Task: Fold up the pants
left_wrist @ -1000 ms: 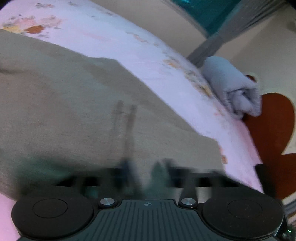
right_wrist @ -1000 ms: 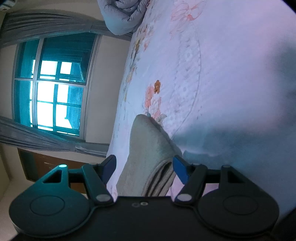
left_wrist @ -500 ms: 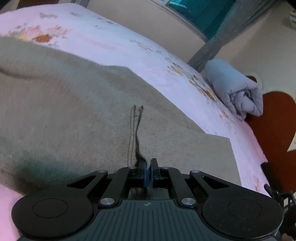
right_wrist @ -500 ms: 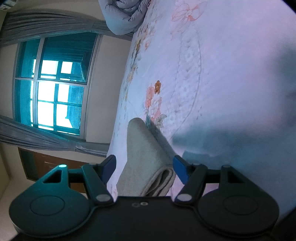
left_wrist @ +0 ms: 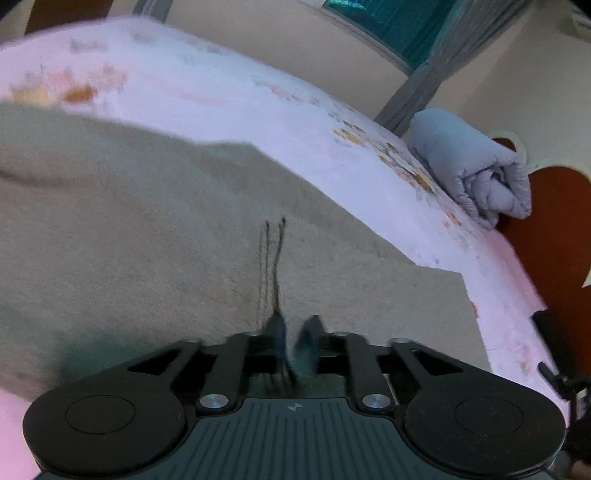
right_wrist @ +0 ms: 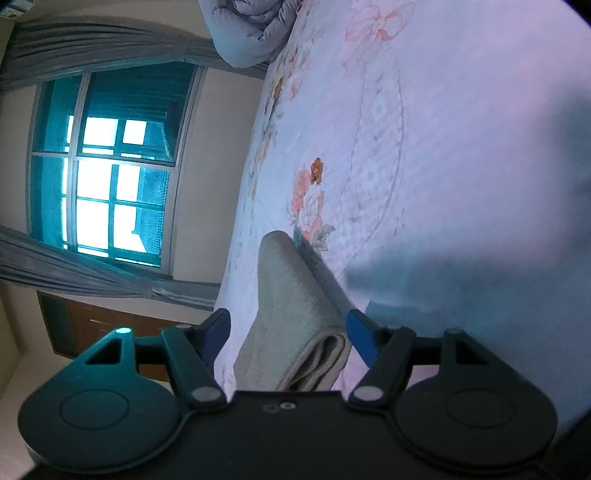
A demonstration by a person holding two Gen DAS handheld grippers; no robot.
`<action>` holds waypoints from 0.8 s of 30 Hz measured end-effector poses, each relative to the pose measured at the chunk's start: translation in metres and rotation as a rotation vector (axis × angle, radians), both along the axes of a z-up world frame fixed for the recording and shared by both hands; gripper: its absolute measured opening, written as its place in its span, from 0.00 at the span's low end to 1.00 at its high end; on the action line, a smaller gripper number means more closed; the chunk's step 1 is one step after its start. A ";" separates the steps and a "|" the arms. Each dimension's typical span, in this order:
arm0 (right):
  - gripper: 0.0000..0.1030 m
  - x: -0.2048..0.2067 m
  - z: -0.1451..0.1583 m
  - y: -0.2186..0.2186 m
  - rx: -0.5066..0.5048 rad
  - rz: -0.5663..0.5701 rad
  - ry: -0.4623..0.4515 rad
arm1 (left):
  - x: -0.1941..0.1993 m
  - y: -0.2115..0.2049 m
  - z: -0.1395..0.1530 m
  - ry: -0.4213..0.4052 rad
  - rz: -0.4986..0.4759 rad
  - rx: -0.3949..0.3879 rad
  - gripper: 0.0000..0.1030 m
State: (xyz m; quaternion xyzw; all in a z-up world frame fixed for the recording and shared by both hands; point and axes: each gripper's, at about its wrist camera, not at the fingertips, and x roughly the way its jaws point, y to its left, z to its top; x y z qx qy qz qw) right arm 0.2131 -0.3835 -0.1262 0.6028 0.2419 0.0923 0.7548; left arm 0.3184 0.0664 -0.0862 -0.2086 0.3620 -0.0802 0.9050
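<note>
Beige pants (left_wrist: 147,240) lie spread over the pink floral bed sheet (left_wrist: 221,85), a dark drawstring (left_wrist: 275,258) running down to my left gripper (left_wrist: 295,339). Its jaws are opening, blurred, a narrow gap between them; the drawstring end lies by the left finger and cloth sits under the tips, nothing pressed. In the right wrist view a folded edge of the pants (right_wrist: 291,295) lies between the blue fingertips of my right gripper (right_wrist: 289,326). That gripper stands open, wide of the cloth on both sides, turned on its side against the sheet (right_wrist: 443,147).
A rolled grey quilt (left_wrist: 476,173) lies at the head of the bed, also in the right wrist view as the quilt (right_wrist: 255,26). A red-brown headboard (left_wrist: 554,229) stands behind it. A window (right_wrist: 110,184) with grey curtains and a wooden cabinet (right_wrist: 74,325) lie beyond the bed's far edge.
My left jaws, pinched together half a second ago, have parted. In the right wrist view the pants' fold has settled lower and flatter between the fingers; the right gripper has not moved.
</note>
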 end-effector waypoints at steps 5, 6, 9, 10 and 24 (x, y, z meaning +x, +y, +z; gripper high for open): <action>0.62 0.001 -0.002 0.003 -0.001 0.005 -0.003 | -0.013 -0.005 0.014 -0.019 -0.003 0.099 0.70; 0.62 0.002 -0.002 0.003 -0.001 0.007 -0.003 | -0.011 -0.005 0.015 -0.013 -0.006 0.096 0.70; 0.62 0.001 -0.001 0.003 0.001 0.008 -0.003 | -0.010 -0.007 0.012 0.002 -0.021 0.093 0.70; 0.62 0.001 -0.001 0.002 0.004 0.007 -0.004 | -0.009 -0.006 0.010 0.008 -0.031 0.089 0.70; 0.67 0.009 -0.006 0.020 0.097 0.149 -0.052 | 0.004 -0.005 0.019 -0.011 -0.124 0.023 0.09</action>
